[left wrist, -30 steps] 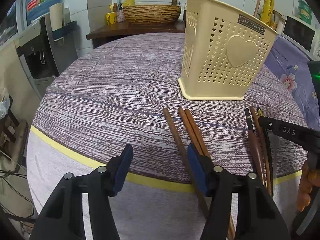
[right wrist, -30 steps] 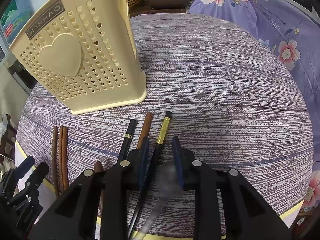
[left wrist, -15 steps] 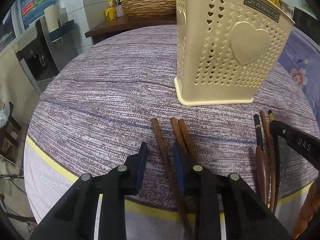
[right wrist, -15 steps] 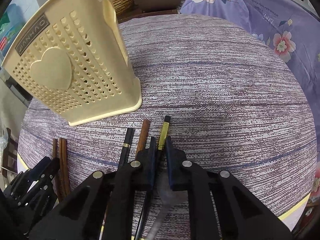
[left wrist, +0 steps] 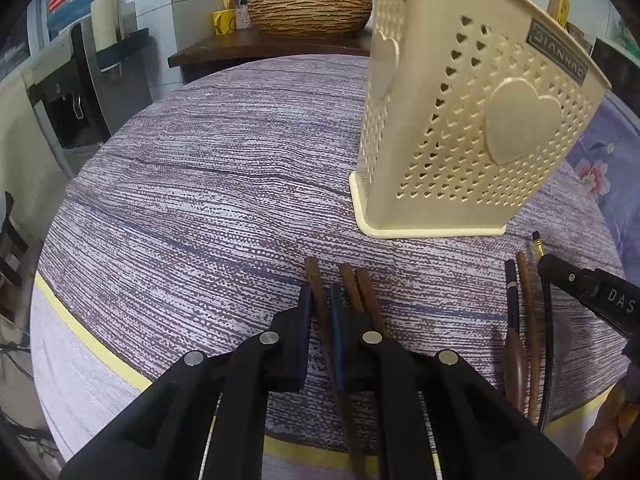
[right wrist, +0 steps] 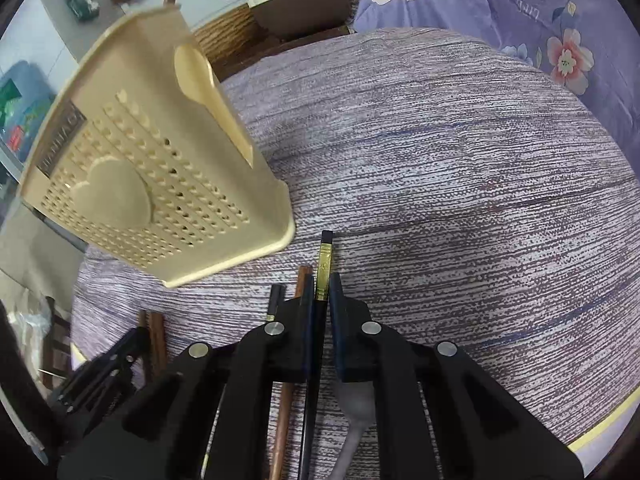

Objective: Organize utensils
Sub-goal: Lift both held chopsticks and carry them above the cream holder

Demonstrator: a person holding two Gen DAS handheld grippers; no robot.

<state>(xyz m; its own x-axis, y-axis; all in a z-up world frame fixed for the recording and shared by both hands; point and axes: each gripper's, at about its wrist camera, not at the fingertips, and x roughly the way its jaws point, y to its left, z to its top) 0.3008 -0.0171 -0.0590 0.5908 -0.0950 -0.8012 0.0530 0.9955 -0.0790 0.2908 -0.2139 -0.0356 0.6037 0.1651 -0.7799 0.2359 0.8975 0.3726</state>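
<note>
A cream perforated utensil holder (left wrist: 472, 132) with heart cut-outs stands on the round table; it also shows in the right wrist view (right wrist: 152, 184). My left gripper (left wrist: 320, 304) is shut on a brown wooden chopstick (left wrist: 316, 292) lying on the cloth. Two more brown chopsticks (left wrist: 360, 292) lie just right of it. My right gripper (right wrist: 322, 296) is shut on a black chopstick with a gold band (right wrist: 323, 264). A brown chopstick (right wrist: 302, 276) and another black one (right wrist: 274, 300) lie to its left. A grey spoon (right wrist: 352, 416) lies under the right gripper.
The table has a purple woven cloth (left wrist: 224, 184) with a yellow edge band (left wrist: 92, 344). A floral purple fabric (right wrist: 540, 12) lies beyond the right side. A wooden counter with a woven basin (left wrist: 308, 14) stands behind. A water dispenser (left wrist: 68, 92) stands left.
Both grippers have moved forward and lower and closed: the left from wide open onto the brown chopstick, the right from partly open onto the black gold-banded chopstick.
</note>
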